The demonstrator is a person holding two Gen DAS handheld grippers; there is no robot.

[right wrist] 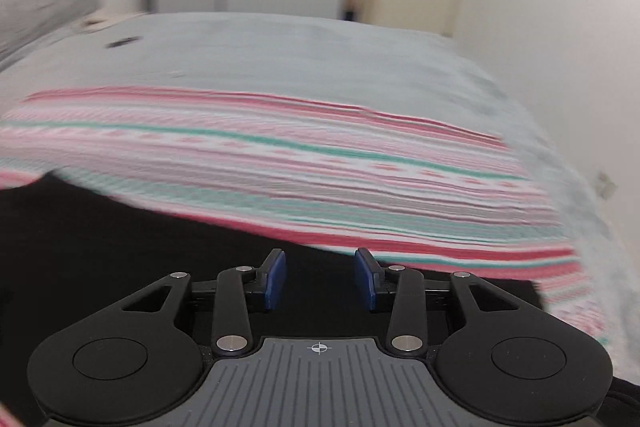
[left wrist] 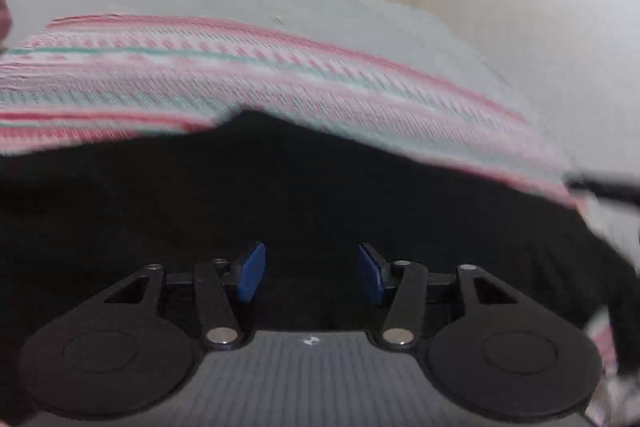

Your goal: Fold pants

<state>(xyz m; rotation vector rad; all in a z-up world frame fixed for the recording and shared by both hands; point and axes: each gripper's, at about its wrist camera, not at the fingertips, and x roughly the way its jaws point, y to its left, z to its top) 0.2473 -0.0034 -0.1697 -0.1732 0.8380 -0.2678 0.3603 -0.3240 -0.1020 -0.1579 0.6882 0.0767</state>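
A pale bed [left wrist: 360, 11] carries a striped blanket [left wrist: 280, 75] in pink, white and green. The black pants [left wrist: 280, 195] lie over the blanket's near edge, just under both tools. The left gripper [left wrist: 312, 269] and the right gripper [right wrist: 320, 277] each stand apart, blue pads holding nothing.

pants [left wrist: 280, 195]: soft black cloth, not shiny
blanket [right wrist: 320, 163]: striped woven cloth
left gripper [left wrist: 311, 269]: dull black plastic, blue pads
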